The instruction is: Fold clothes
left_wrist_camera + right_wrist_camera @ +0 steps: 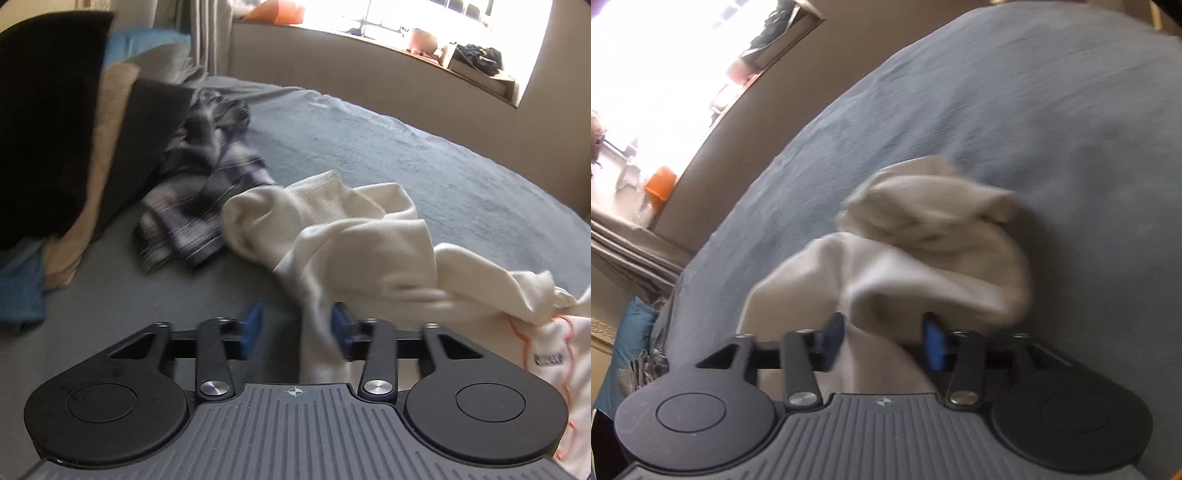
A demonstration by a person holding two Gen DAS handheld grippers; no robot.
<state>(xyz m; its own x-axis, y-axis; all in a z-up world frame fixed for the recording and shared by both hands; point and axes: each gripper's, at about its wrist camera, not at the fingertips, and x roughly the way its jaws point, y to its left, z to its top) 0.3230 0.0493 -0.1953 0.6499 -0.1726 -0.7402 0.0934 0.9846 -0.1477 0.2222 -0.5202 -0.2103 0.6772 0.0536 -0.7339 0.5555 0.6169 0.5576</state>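
Note:
A cream-white garment lies crumpled on the grey-blue bed. My left gripper is open, its blue pads wide apart, with a strip of the white cloth hanging between them near the right pad. In the right wrist view the same white garment bunches up in front of my right gripper, which is open with cloth lying between its blue pads. A dark plaid garment lies crumpled to the left.
Stacked pillows, black, tan and blue, stand at the left. A wall with a bright window sill carrying clutter runs behind the bed. Curtains hang at the left in the right wrist view.

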